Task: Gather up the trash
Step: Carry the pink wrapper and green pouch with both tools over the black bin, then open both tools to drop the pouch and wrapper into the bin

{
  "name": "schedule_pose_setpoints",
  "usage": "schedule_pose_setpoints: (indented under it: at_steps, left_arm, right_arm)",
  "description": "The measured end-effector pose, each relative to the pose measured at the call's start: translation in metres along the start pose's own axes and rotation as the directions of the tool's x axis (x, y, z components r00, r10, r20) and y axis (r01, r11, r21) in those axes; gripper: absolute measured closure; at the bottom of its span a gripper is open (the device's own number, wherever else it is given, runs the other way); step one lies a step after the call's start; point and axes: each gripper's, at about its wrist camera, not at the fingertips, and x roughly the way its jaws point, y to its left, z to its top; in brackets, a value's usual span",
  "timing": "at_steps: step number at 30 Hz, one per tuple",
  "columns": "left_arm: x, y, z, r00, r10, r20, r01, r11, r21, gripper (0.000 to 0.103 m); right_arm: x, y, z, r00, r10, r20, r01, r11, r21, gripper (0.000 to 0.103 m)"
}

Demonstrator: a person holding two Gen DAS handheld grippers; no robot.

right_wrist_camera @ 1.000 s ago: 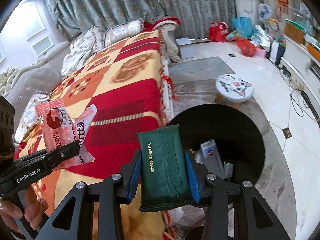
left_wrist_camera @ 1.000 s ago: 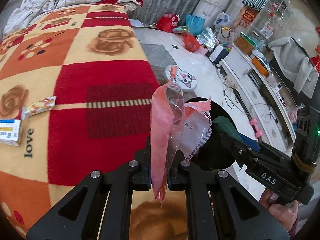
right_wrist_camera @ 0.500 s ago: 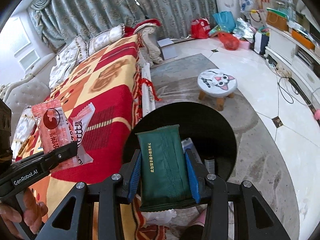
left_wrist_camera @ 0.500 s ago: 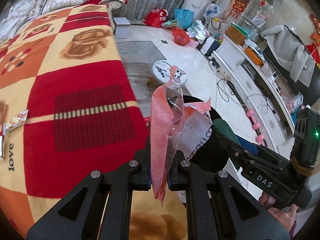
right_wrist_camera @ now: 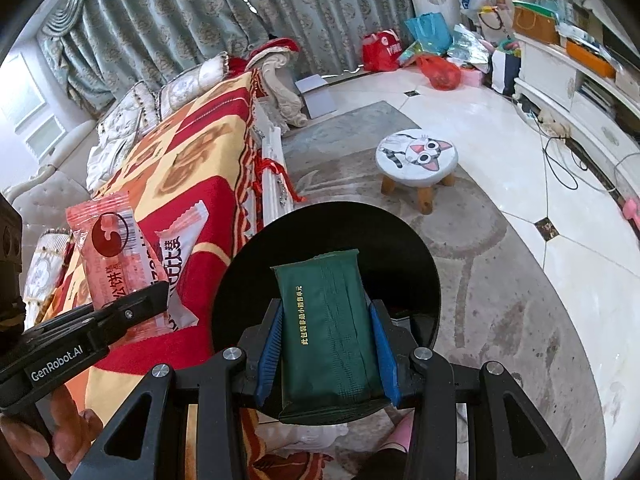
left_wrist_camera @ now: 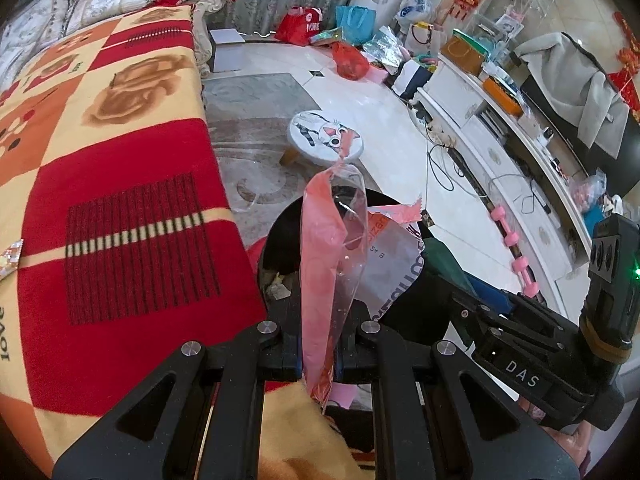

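While over the black bin | left gripper pinches pink wrappers | right gripper clamps green packet

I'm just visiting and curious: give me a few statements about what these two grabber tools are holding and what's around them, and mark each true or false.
1. The right gripper is clamped on a dark green packet. True.
2. The left gripper is empty. False: it pinches pink snack wrappers.
3. The black bin stands on the floor beside the blanket-covered sofa. True.
4. The green packet already lies at the bottom of the bin. False: it is held in the jaws above the bin's opening.
5. The little stool has a cartoon cat face on top. True.
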Motion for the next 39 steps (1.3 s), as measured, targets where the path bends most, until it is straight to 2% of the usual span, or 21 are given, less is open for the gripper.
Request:
schedule_pose_setpoints:
  at_steps: [13,20,24,25,28,29,34,39]
  left_arm:
    - [0.023,-0.008,0.005,0.999,-0.018,-0.028,0.018,1.000,0.003,0.095]
    - [0.026,-0.004,0.007,0.998,-0.051,-0.028,0.051,0.999,-0.015,0.095]
    - [0.023,-0.001,0.007,0.997,-0.078,-0.019,0.078,0.997,-0.028,0.093]
    - [0.022,0.001,0.007,0.997,-0.082,-0.016,0.081,0.996,-0.033,0.088]
    - [0.021,0.004,0.006,0.996,-0.093,-0.018,0.092,0.994,-0.050,0.063]
    - [0.019,0.006,0.005,0.995,-0.096,-0.014,0.095,0.994,-0.057,0.059]
    - [0.010,0.011,0.001,0.996,-0.086,-0.004,0.086,0.994,-0.062,0.059]
    - [0.000,0.021,-0.004,0.999,-0.045,0.016,0.046,0.997,-0.064,0.059]
  right_arm:
    - [0.010,-0.013,0.002,1.000,-0.014,-0.010,0.014,0.999,0.030,0.062]
    - [0.014,-0.016,0.004,1.000,-0.012,0.003,0.011,0.999,0.053,0.062]
    - [0.011,-0.015,0.005,1.000,-0.013,0.025,0.011,0.998,0.062,0.058]
    - [0.010,-0.014,0.006,1.000,-0.010,0.029,0.009,0.998,0.063,0.058]
    - [0.008,-0.013,0.006,0.999,-0.012,0.030,0.010,0.998,0.069,0.057]
    - [0.007,-0.013,0.006,0.999,-0.013,0.029,0.011,0.998,0.070,0.057]
    - [0.007,-0.010,0.004,1.000,-0.011,0.017,0.010,0.998,0.068,0.057]
    - [0.008,-0.001,-0.002,1.000,-0.012,0.004,0.012,0.999,0.047,0.056]
